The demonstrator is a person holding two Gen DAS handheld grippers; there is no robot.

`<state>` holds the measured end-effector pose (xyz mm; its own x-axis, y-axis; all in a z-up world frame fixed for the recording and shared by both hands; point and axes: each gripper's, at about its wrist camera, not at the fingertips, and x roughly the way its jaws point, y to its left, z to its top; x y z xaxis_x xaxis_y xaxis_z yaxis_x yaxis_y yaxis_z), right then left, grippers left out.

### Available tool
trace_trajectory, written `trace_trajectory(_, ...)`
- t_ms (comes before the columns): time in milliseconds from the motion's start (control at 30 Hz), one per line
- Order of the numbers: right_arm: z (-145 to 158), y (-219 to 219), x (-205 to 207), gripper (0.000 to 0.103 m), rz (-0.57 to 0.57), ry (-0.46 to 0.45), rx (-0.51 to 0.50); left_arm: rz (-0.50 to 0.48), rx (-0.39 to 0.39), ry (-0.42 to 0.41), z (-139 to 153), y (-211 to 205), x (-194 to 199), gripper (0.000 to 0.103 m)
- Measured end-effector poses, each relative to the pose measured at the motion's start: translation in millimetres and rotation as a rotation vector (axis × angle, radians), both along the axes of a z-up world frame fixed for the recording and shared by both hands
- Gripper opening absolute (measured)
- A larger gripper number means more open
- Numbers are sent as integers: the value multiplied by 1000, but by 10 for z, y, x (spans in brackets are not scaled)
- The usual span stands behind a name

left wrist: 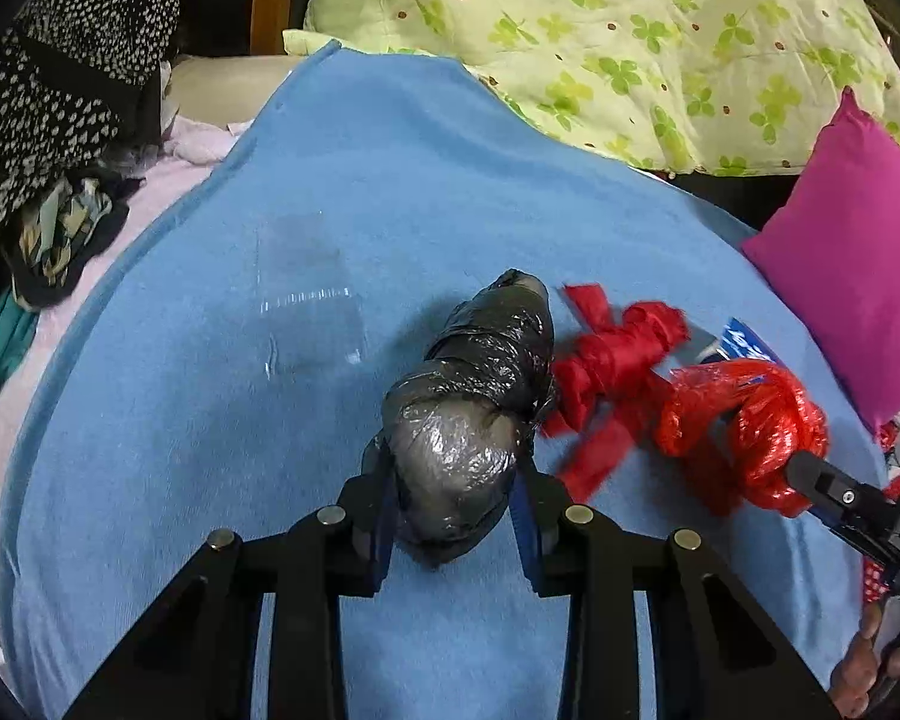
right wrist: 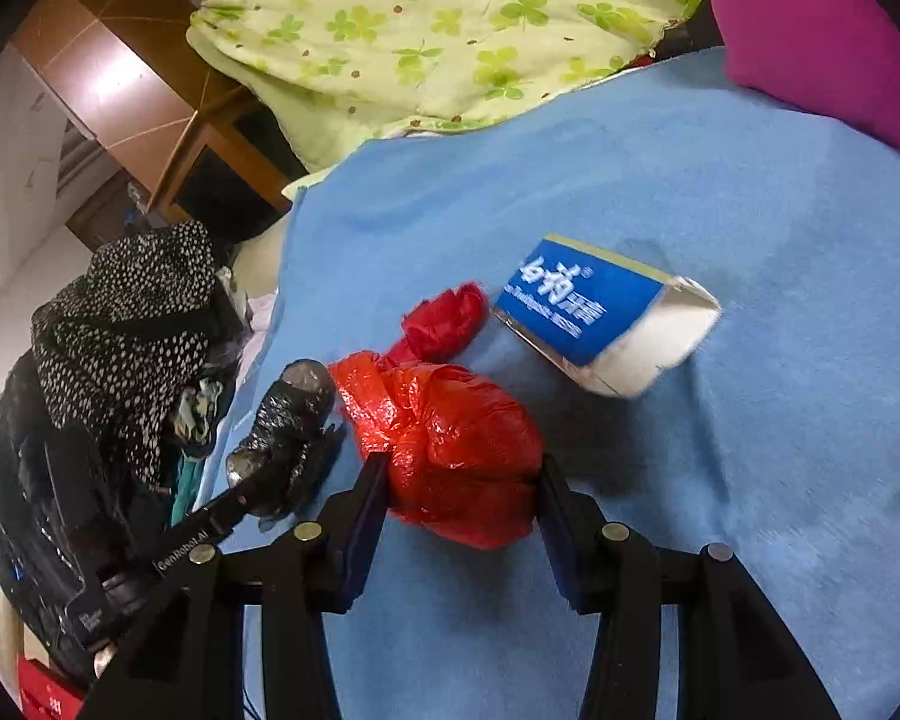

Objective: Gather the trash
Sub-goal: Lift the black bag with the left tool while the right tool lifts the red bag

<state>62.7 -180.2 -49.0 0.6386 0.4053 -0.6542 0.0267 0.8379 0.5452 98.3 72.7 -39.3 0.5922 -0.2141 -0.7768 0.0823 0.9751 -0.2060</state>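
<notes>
My left gripper (left wrist: 456, 474) is shut on a black plastic trash bundle (left wrist: 480, 384), which also shows in the right wrist view (right wrist: 288, 426), over a blue blanket (left wrist: 390, 180). My right gripper (right wrist: 459, 474) is shut on a red plastic bag bundle (right wrist: 450, 444); the left wrist view shows it (left wrist: 750, 420) with the right gripper (left wrist: 804, 468) at the right edge. A second knotted red bag (left wrist: 612, 360) lies between the bundles. A blue and white toothpaste box (right wrist: 600, 312) lies on the blanket beyond the red bag. A clear plastic wrapper (left wrist: 312, 324) lies flat to the left.
A green clover-print quilt (left wrist: 630, 30) lies at the far side. A magenta pillow (left wrist: 852, 276) is at the right. A pile of dark spotted clothes (left wrist: 48, 120) sits at the left edge, with wooden furniture (right wrist: 210, 150) behind.
</notes>
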Motion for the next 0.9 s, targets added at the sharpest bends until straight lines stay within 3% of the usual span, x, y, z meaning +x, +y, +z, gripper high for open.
trace_trajectory(100,12,-55,-80,51,22,29,-8,-24,-42,11,47,-41,-175,35)
trace_trajectory(333,-93,-220,-208,52,60,169,-65,-130,-35,1,110,-355,-510,35)
trace_trajectory(533,-190,-423,-235,62,65,235,-26,-184,-43,69,-19,-548,-481,41)
trace_trajectory(600,-182,-494,-256,66,56,229,-22,-178,-40,84,-55,-582,-451,56)
trace_trajectory(667,-153,-528,-258,66,61,215,-18,-171,-43,82,-66,-598,-440,62)
trace_trajectory(900,0,-584,-301,68,59,138,-28,-184,-64,80,-65,-607,-428,64)
